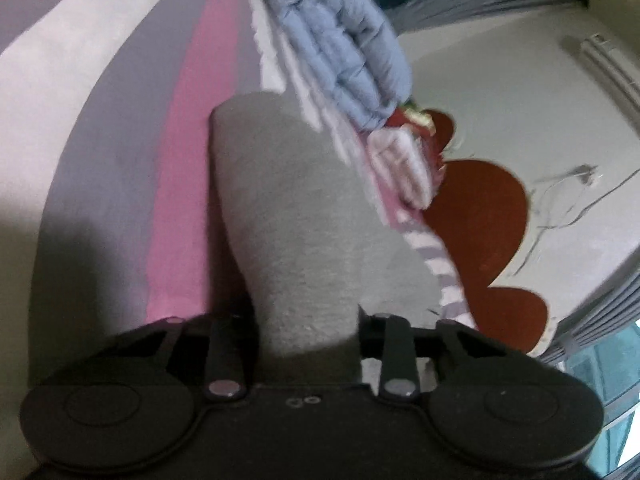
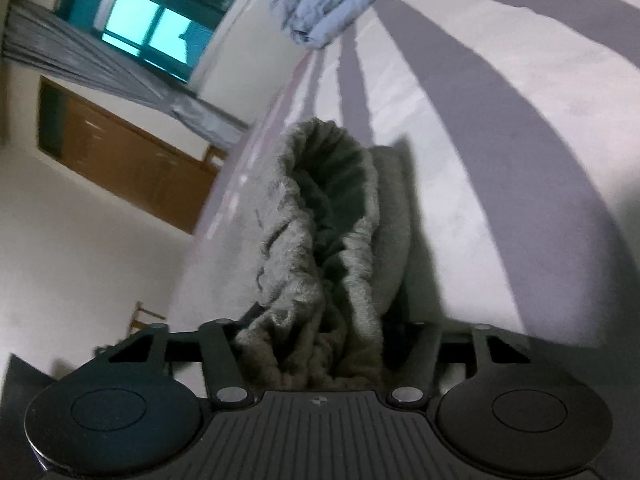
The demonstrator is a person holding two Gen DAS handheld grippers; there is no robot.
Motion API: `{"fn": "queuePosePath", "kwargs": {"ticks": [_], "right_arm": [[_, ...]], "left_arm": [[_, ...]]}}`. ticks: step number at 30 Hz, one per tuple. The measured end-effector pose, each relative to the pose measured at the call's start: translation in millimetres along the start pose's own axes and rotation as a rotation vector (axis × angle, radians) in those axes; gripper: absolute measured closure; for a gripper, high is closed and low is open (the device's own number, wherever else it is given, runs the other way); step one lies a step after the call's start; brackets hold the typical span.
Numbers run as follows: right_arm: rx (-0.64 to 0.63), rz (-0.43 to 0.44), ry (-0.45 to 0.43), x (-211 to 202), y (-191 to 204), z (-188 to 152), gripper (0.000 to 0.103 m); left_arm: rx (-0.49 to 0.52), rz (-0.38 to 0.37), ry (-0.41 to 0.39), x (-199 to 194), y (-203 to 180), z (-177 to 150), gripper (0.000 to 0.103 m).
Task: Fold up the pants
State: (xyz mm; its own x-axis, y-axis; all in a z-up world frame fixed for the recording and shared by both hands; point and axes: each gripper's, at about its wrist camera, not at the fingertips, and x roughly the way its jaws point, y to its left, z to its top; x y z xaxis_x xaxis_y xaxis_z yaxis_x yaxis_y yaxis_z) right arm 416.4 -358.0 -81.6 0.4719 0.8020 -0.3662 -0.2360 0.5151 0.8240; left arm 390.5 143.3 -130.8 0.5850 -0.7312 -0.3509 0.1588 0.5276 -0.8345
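Observation:
The grey fleece pants [image 1: 288,216] lie on a striped bed. In the left wrist view a smooth folded leg runs away from my left gripper [image 1: 312,344], whose jaws are closed on the cloth; the fingertips are hidden under it. In the right wrist view the gathered elastic waistband [image 2: 328,208] gapes open and bunches into my right gripper [image 2: 316,352], which is shut on it. The cloth hides the fingertips there too.
The bed sheet [image 1: 100,140] has pink, grey and white stripes. A folded light-blue quilt [image 1: 344,60] and a folded pink-white cloth [image 1: 400,164] lie at the bed's far edge. Beyond are a red floor mat [image 1: 480,208], cables, curtains, a window [image 2: 152,28] and a wooden door [image 2: 132,160].

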Motion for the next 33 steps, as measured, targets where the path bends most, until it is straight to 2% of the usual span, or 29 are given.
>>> {"fn": "queuePosePath", "kwargs": {"ticks": [2,5,10,12,13,14,15,16,17,18,20,22,25,29,32,33], "right_arm": [[-0.043,0.036,-0.013,4,9,9,0.053],[-0.098,0.082,-0.033,17,25,37,0.053],[-0.155,0.096,-0.08,64,45,104,0.053],[-0.168,0.041,-0.083,94,45,125,0.049],[-0.186,-0.014,-0.06,110,38,132,0.044],[-0.171,-0.089,-0.026,126,31,136,0.03],[-0.14,-0.222,0.031,145,17,138,0.018],[-0.157,-0.219,0.043,149,10,135,0.017],[-0.179,-0.194,0.024,147,10,132,0.013],[-0.186,-0.187,0.019,144,10,129,0.013],[-0.2,-0.194,-0.042,122,10,118,0.012],[-0.181,-0.188,-0.128,91,5,101,0.0],[-0.217,-0.229,-0.194,47,7,74,0.0],[-0.298,-0.304,-0.217,-6,27,25,0.0],[-0.363,-0.354,-0.234,-34,48,-21,0.0],[-0.391,-0.369,-0.23,-27,62,-28,0.0]], "left_arm": [[0.029,-0.018,-0.014,-2,-6,11,0.082],[0.075,-0.027,-0.063,-4,-17,48,0.082],[0.149,0.045,-0.128,9,-26,123,0.081],[0.183,0.136,-0.137,22,-19,137,0.069],[0.192,0.229,-0.137,31,-12,141,0.038],[0.183,0.368,-0.142,39,-4,140,0.011],[0.2,0.49,-0.134,47,2,135,0.011],[0.276,0.489,-0.118,52,7,128,0.008],[0.345,0.475,-0.138,52,8,117,0.008],[0.372,0.469,-0.156,48,9,109,0.008],[0.349,0.46,-0.208,35,10,96,0.008],[0.362,0.496,-0.258,17,5,75,0.006],[0.404,0.573,-0.287,-7,-12,43,0.006],[0.4,0.685,-0.297,-52,-32,-5,0.006],[0.439,0.744,-0.288,-76,-49,-40,0.006],[0.459,0.741,-0.293,-83,-59,-52,0.006]]}}
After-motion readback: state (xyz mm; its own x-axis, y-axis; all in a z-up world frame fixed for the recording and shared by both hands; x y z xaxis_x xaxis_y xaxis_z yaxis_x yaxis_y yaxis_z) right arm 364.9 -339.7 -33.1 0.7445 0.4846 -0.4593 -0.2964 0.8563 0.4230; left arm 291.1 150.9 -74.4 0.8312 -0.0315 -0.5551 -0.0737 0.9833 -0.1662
